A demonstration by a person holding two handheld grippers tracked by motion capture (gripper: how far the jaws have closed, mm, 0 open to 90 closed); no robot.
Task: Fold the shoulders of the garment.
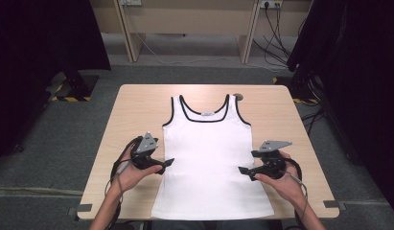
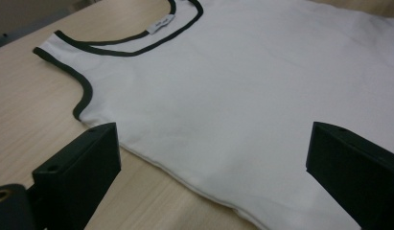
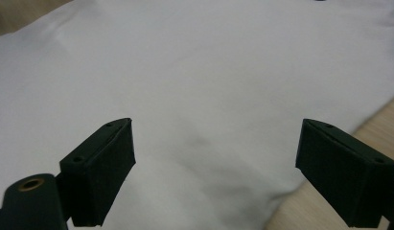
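Both pairs of fingers stand wide with nothing between them: the left gripper at the vest's left edge, the right gripper at its right edge. That white vest lies flat at the centre of the table, unfolded. Likely folding has not begun; every fold remains.

White tank top, black trim; light wood table; black grippers.

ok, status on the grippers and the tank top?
Left gripper and right gripper open, empty, at the top's sides. Tank top flat on table, untouched. Nothing in the way.
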